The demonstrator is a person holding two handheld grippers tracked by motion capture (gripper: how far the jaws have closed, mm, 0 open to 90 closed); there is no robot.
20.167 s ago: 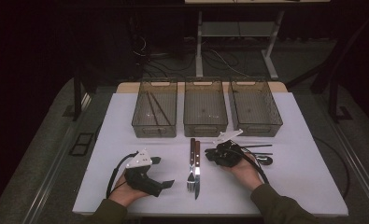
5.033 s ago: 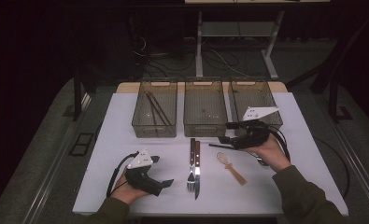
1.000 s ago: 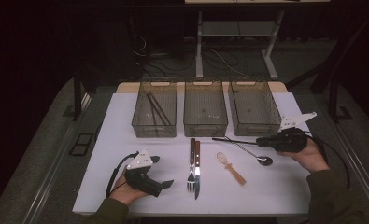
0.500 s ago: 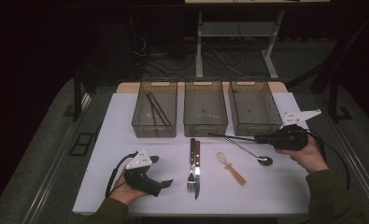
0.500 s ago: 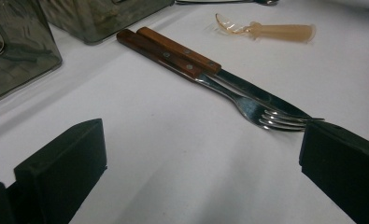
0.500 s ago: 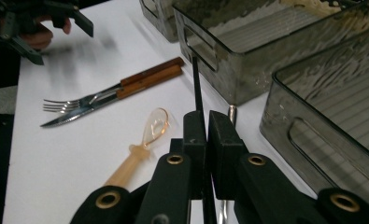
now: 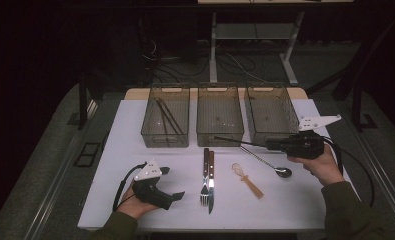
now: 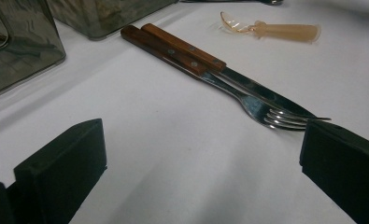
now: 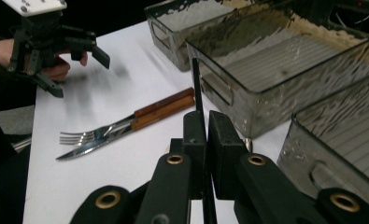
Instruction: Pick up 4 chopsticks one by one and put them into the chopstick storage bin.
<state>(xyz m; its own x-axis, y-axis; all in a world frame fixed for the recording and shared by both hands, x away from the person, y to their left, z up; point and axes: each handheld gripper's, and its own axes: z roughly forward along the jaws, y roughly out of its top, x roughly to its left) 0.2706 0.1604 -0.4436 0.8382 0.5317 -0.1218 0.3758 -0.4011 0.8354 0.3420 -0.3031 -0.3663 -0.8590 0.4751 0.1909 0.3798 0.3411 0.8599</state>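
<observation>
My right gripper (image 7: 272,145) hovers in front of the right bin (image 7: 271,114), shut on a thin black stick (image 7: 235,141) that points left, past the middle bin (image 7: 219,114). In the right gripper view the jaws (image 9: 206,126) pinch the black stick (image 9: 195,84), which rises between them. My left gripper (image 7: 173,182) rests on the table at the front left, open, with nothing in it. In the left gripper view its jaws (image 8: 201,177) stand wide apart over bare white table, the fork (image 8: 266,112) just beyond.
A wood-handled fork and knife (image 7: 207,175) lie side by side at the front middle. To their right lie a pale plastic spoon (image 7: 247,180) and a metal spoon (image 7: 270,165). The left bin (image 7: 166,117) holds dark sticks. The white table (image 7: 135,145) is bordered by dark floor.
My right gripper has risen a little with the black stick still pinched in it. The left gripper has stayed put.
</observation>
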